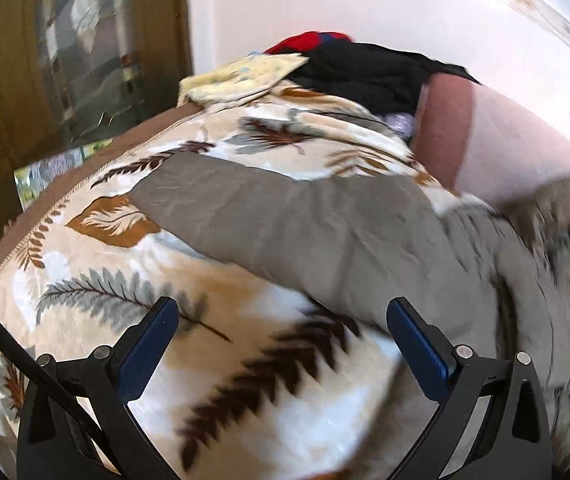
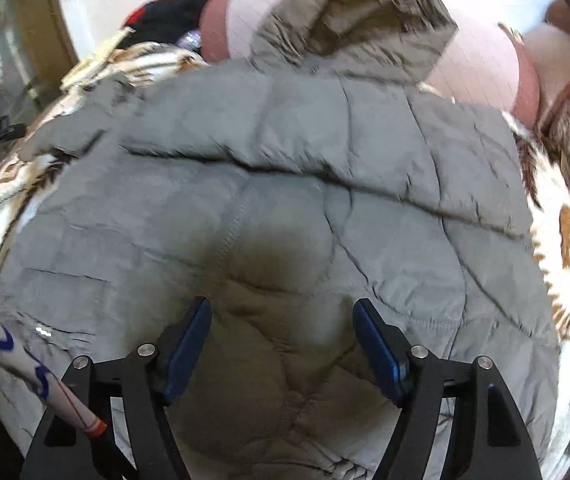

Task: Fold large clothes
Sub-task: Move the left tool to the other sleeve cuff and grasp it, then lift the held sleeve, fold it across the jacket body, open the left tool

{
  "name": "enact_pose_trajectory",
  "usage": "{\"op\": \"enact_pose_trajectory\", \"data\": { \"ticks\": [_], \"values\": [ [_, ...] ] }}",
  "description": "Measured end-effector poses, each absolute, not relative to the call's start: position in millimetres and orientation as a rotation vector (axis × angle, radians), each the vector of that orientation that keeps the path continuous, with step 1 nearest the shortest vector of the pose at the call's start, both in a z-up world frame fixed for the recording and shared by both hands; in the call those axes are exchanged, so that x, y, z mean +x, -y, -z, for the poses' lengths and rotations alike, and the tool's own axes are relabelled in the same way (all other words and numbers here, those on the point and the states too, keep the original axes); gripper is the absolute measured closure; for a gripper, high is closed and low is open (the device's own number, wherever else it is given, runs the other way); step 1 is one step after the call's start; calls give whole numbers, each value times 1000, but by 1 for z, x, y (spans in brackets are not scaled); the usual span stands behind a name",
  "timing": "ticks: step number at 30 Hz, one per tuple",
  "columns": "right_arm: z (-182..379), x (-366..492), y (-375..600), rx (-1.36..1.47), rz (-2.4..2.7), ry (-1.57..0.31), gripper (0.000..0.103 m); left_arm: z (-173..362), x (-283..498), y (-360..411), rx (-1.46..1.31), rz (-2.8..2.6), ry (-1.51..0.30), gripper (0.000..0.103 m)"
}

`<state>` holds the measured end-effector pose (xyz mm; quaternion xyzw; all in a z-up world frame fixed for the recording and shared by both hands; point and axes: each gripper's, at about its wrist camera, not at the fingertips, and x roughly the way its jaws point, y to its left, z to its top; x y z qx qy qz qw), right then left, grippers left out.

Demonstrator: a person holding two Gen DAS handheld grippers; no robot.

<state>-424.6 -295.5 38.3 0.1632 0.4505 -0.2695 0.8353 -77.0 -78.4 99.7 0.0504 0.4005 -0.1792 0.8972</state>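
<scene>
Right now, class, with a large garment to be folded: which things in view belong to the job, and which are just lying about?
Belongs to the job:
grey quilted hooded jacket
left gripper, open
right gripper, open

Just lying about:
leaf-print blanket underneath
black garment
red cloth
pale yellow cloth
pink pillow

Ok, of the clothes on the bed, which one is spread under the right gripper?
The grey quilted jacket. It lies spread on the leaf-print blanket below the open right gripper; the black, red and yellow pieces sit heaped farther back.
</scene>
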Motion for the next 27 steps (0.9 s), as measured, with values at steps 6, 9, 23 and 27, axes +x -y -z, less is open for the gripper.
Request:
{"op": "enact_pose_trajectory", "data": {
  "ticks": [6,9,23,27],
  "values": [
    [-50,-420,279,292,515,-916,25,-95,9,23,-83,319,-936,31],
    [-49,-418,276,283,501,-915,25,-87,48,-8,-239,298,-979,34],
    [-37,-419,294,359,517,-902,25,-24,143,-40,-569,298,-1055,50],
    [-35,-420,301,379,530,-898,25,-13,144,-29,-520,252,-1046,86]
  ]
}}
